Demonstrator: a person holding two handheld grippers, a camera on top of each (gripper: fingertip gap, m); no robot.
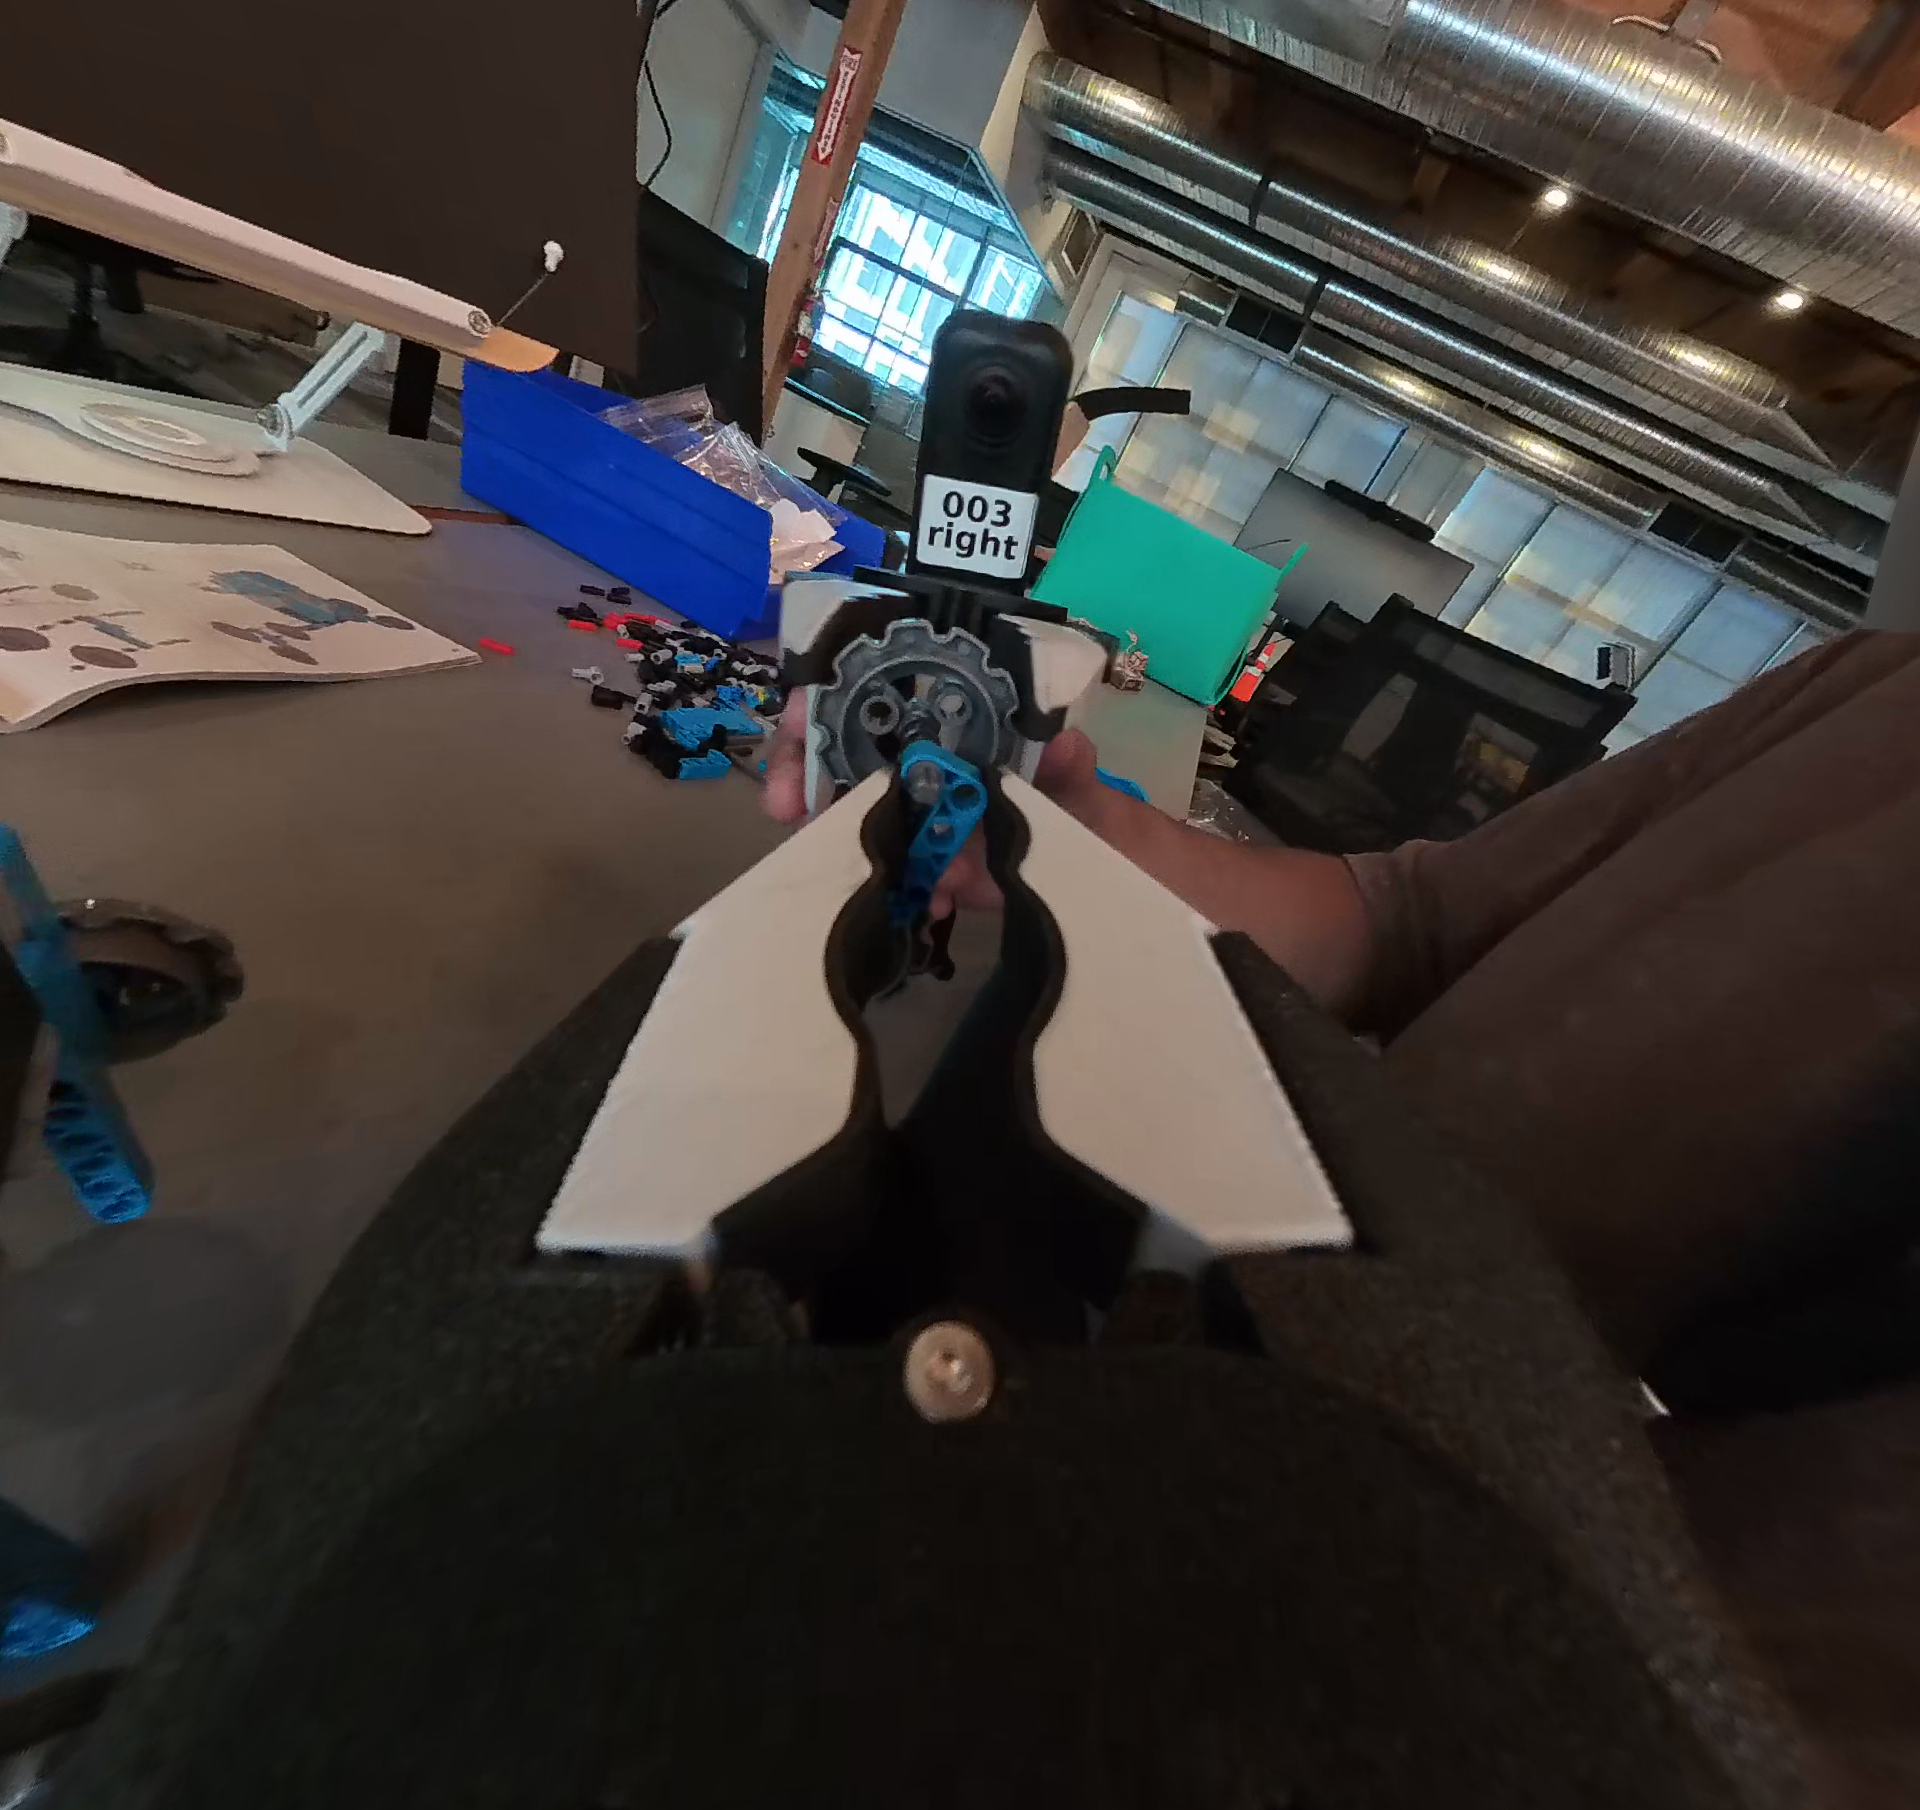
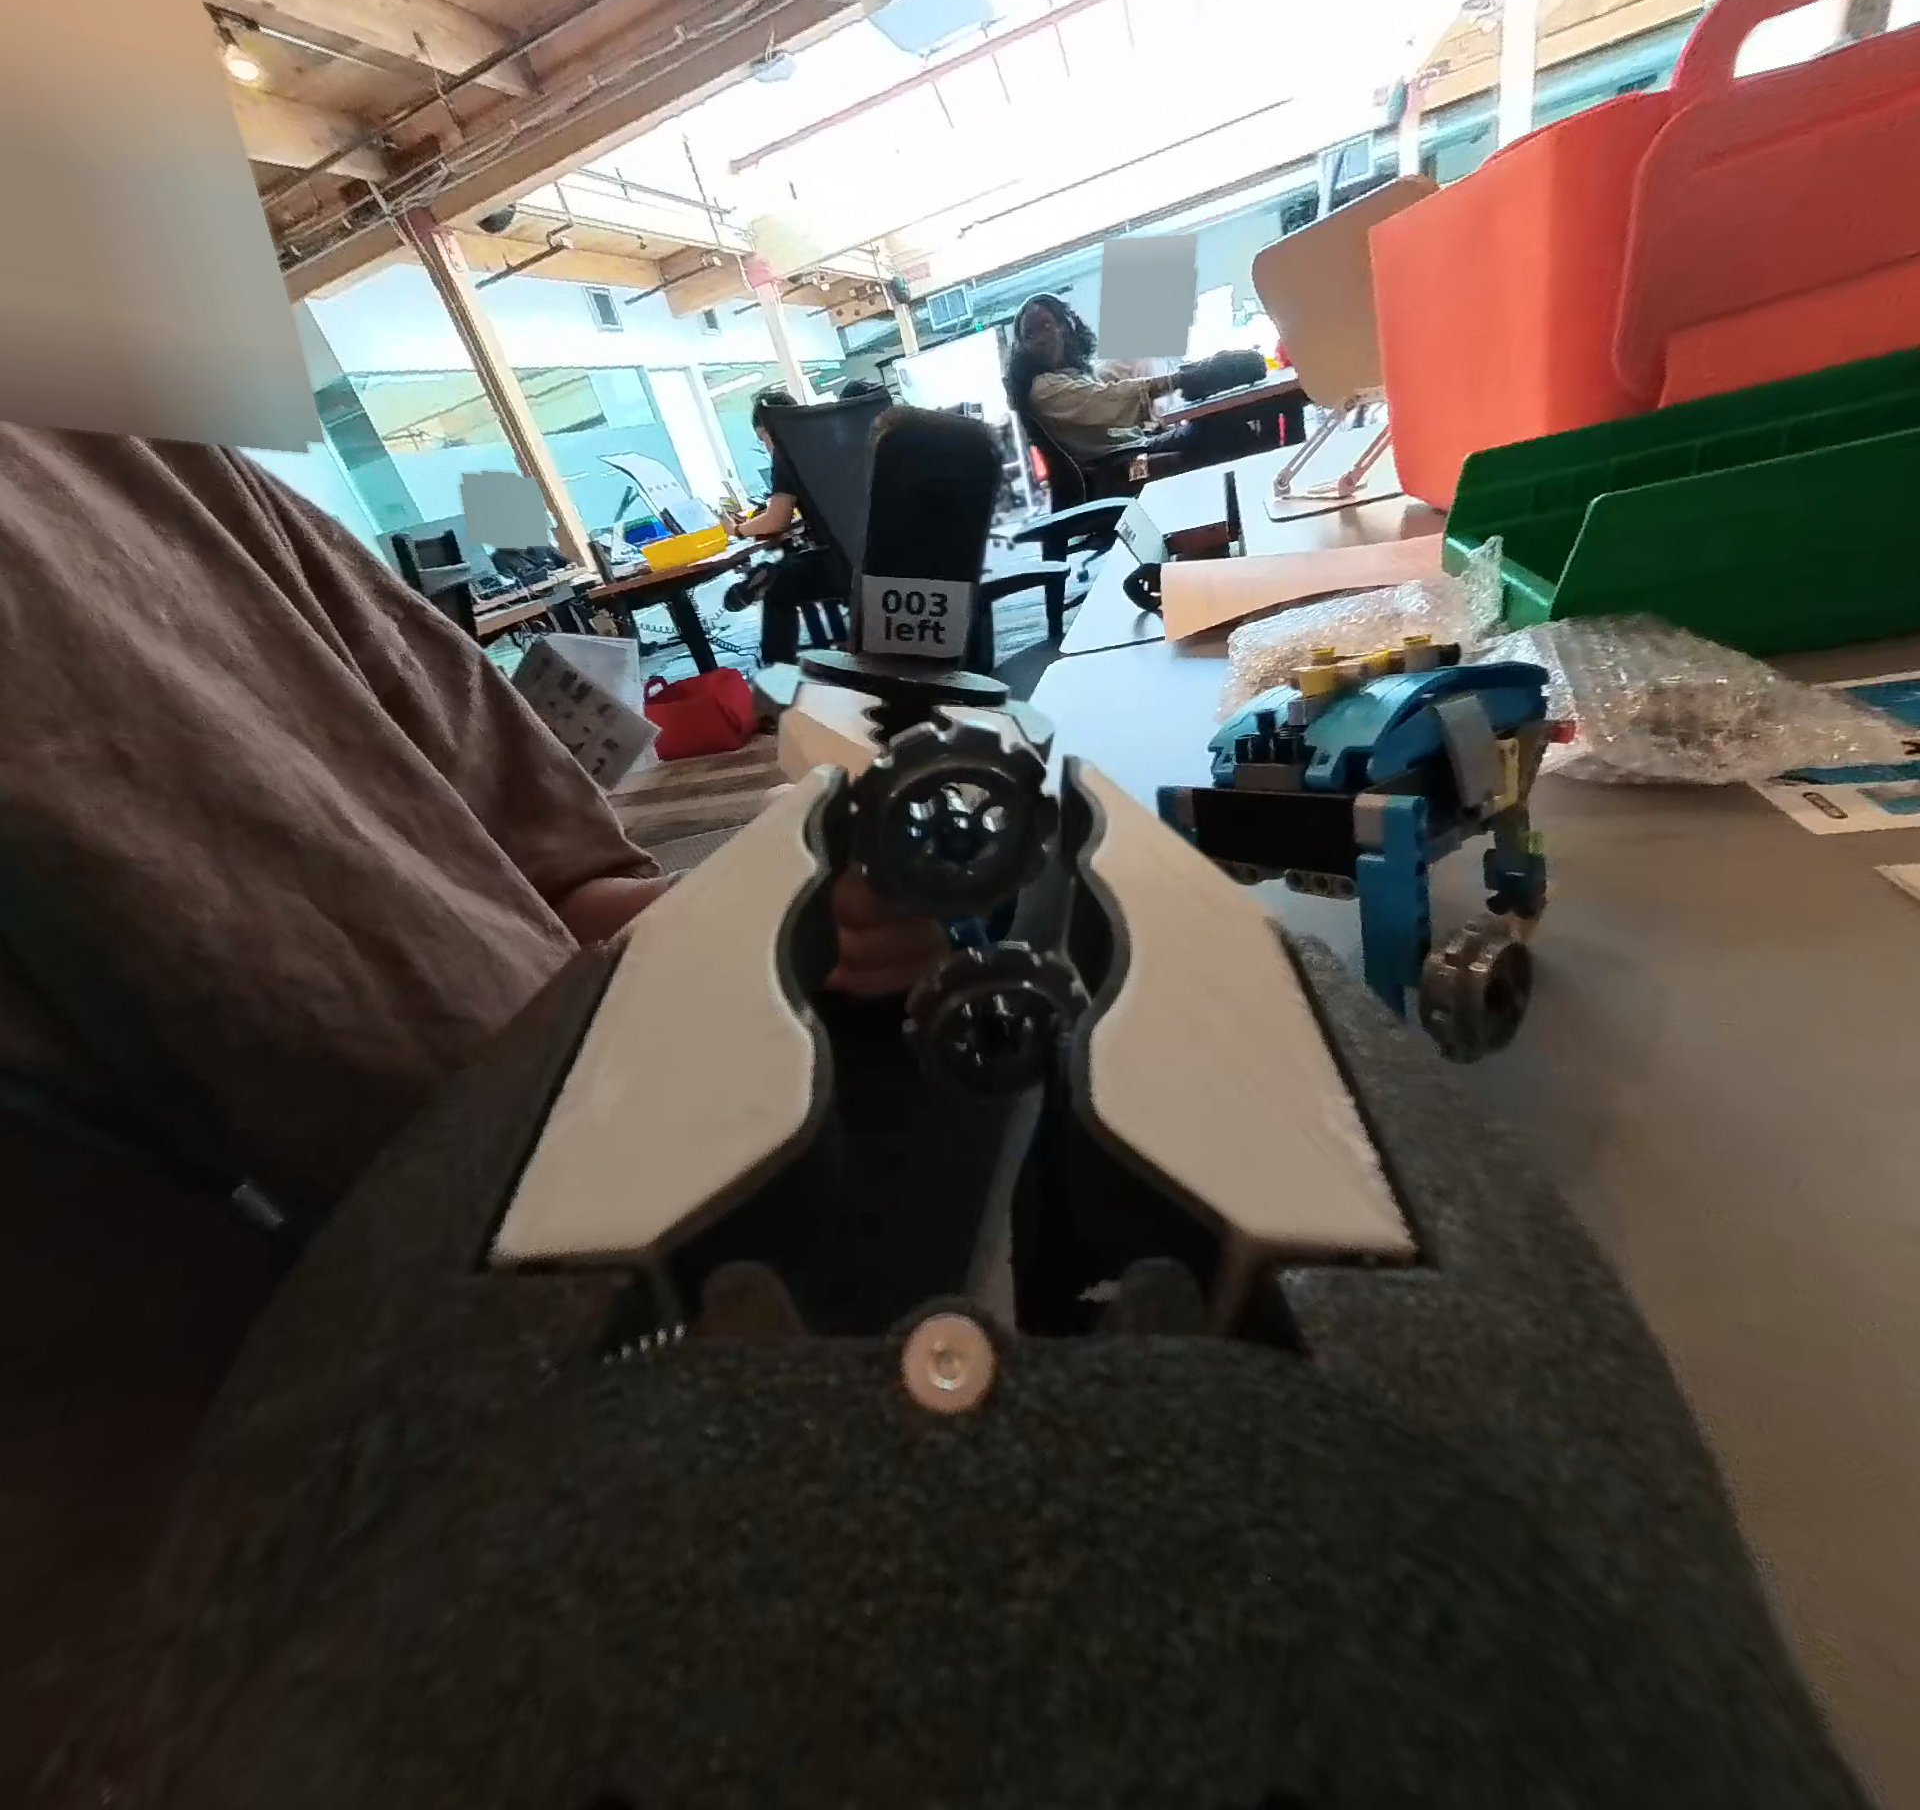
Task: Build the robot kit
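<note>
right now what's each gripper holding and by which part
Left gripper pinches the blue beam near its upper end. Right gripper clamps the upper grey wheel by its rim.

Blue beam (image 1: 940, 830), grey toothed wheel (image 1: 914, 711) (dark hub), green bin (image 2: 1704, 524).

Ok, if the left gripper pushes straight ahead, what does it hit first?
Probably the grey gear held by the right gripper. The left gripper grips a blue beam whose tip already looks to be at the gear's hub; depth is unclear.
</note>
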